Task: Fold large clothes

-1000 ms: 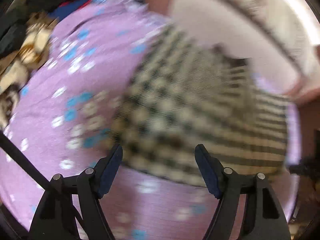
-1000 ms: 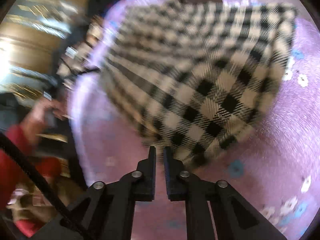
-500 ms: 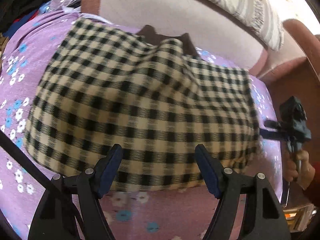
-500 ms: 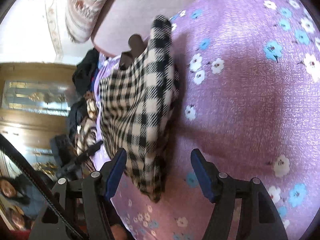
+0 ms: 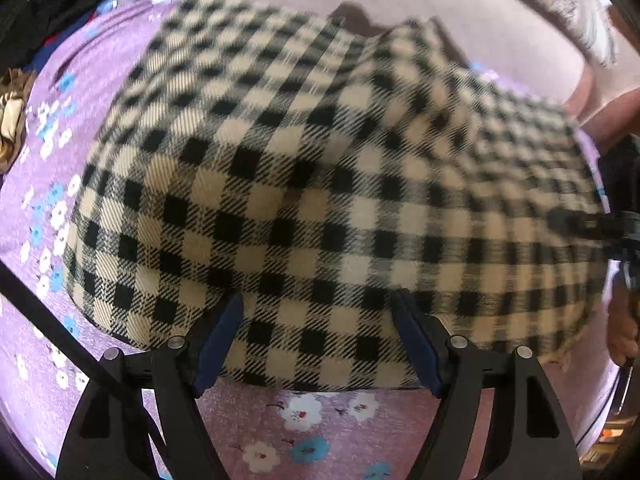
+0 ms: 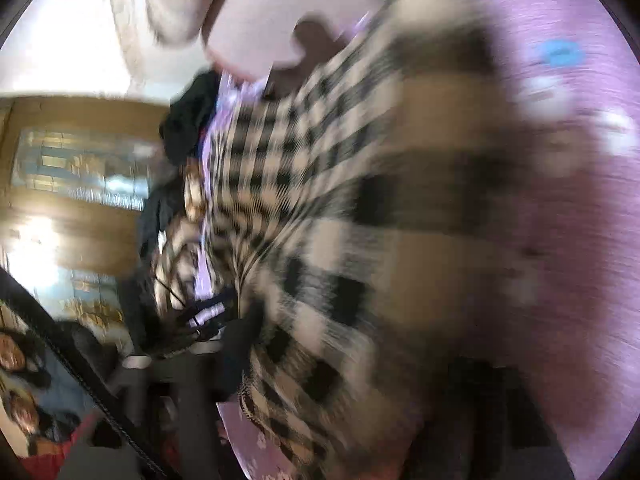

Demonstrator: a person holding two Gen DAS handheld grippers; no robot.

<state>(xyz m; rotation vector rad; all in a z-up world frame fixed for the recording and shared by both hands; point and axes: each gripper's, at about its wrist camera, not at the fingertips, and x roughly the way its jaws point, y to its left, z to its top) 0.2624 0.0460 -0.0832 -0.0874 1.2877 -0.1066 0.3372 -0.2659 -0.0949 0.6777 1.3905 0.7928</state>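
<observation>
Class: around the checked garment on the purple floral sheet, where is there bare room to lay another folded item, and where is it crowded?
Bare sheet lies left of the checked garment and along its near edge. The far left corner is crowded with dark clothes.

Heavily blurred view: a cream-and-black checked fabric garment [image 6: 340, 208] lies across a purple floral bedsheet [image 6: 580, 200]. The right gripper [image 6: 360, 384], closing, straddles the garment's near edge. Beyond the garment, dark clothes [image 6: 188, 120] are piled.

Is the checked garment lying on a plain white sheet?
No. The black-and-cream checked garment lies on a purple bedsheet printed with white and blue flowers.
</observation>
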